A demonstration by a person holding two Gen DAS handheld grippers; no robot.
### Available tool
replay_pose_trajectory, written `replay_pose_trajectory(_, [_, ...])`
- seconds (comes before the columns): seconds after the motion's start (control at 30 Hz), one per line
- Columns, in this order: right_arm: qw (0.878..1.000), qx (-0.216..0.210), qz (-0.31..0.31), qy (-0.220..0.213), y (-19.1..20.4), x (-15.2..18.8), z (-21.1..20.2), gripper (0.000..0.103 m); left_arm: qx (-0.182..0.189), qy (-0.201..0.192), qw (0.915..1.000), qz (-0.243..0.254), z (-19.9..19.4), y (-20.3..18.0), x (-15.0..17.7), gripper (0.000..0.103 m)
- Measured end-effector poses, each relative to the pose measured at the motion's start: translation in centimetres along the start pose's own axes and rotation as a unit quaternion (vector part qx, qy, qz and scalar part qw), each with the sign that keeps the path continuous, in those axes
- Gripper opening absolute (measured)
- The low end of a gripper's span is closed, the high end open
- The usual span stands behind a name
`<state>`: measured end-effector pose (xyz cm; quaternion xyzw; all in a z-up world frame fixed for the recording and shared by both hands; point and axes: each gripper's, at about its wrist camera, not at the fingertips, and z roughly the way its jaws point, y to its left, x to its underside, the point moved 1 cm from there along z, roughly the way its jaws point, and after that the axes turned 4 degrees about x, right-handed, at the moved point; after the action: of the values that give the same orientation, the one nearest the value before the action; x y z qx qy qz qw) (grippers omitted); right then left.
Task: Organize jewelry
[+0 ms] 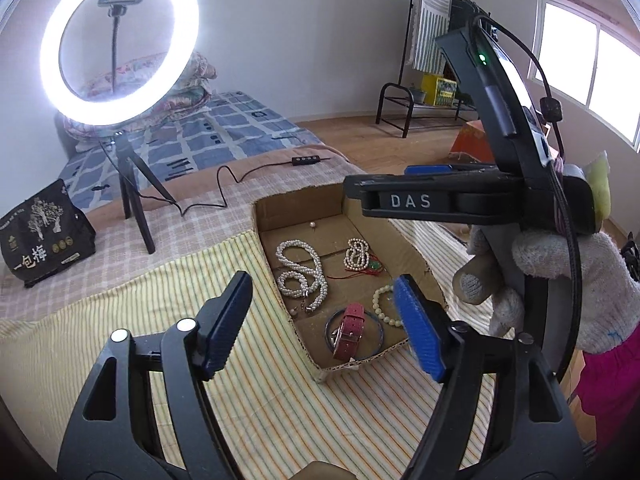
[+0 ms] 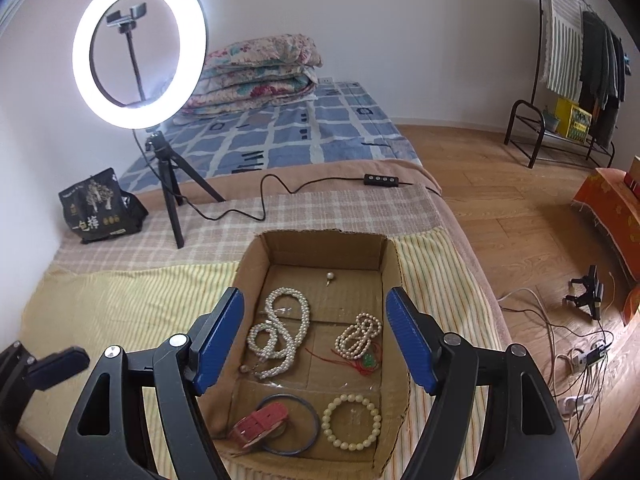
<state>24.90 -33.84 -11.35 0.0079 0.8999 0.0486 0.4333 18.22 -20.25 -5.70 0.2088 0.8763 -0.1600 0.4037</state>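
Observation:
An open cardboard box (image 2: 280, 246) (image 1: 298, 204) lies on the striped cloth on the bed. In it lie a long pearl necklace (image 2: 280, 332) (image 1: 300, 276), a smaller pearl strand with a red cord and green pendant (image 2: 360, 342) (image 1: 358, 256), a cream bead bracelet (image 2: 352, 422) (image 1: 382, 304), a red watch strap (image 2: 262, 426) (image 1: 350, 330) on a dark bangle (image 2: 314, 428) (image 1: 378, 338), and a lone pearl earring (image 2: 330, 277) (image 1: 312, 225). My right gripper (image 2: 316, 340) is open and empty above the box. My left gripper (image 1: 324, 328) is open and empty at the box's near left edge. The right gripper's body (image 1: 440, 198) crosses the left wrist view.
A lit ring light on a tripod (image 2: 140, 48) stands at the back left with its cable and remote (image 2: 382, 181). A black snack bag (image 2: 98, 208) sits left. Folded quilts (image 2: 260, 72) lie behind. Wooden floor with cables (image 2: 580, 356) lies right of the bed edge.

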Motion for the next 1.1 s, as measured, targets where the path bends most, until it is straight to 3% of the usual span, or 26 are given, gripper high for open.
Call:
replay_pose_trajectory(0.6, [0.997, 0.024, -0.014, -0.065, 3.2, 2.2, -10.1, 0.074, -0.019, -0.047, 0.9987, 0.009, -9.2, 0.4, 1.7, 0.084])
replay_pose_trajectory(0.67, [0.997, 0.027, -0.019, -0.072, 3.7, 2.6, -11.0, 0.08, -0.022, -0.05, 0.9984, 0.01, -10.2, 0.5, 2.0, 0.084])
replay_pose_trajectory(0.73, [0.996, 0.027, -0.024, -0.079, 4.2, 3.1, -11.9, 0.08, -0.025, -0.054, 0.9982, 0.011, -11.1, 0.7, 2.2, 0.085])
replay_pose_trajectory(0.87, [0.995, 0.024, -0.032, -0.091, 4.9, 3.9, -13.5, 0.08, -0.035, -0.07, 0.9968, 0.011, -12.9, 1.1, 2.7, 0.092])
replay_pose_trajectory(1.03, [0.994, 0.022, -0.03, -0.103, 5.8, 5.0, -14.7, 0.08, -0.04, -0.081, 0.9957, 0.018, -14.4, 1.0, 3.1, 0.093])
replay_pose_trajectory(1.1, [0.993, 0.028, -0.03, -0.108, 6.1, 5.4, -14.9, 0.081, -0.042, -0.086, 0.9953, 0.019, -14.7, 0.9, 3.3, 0.099])
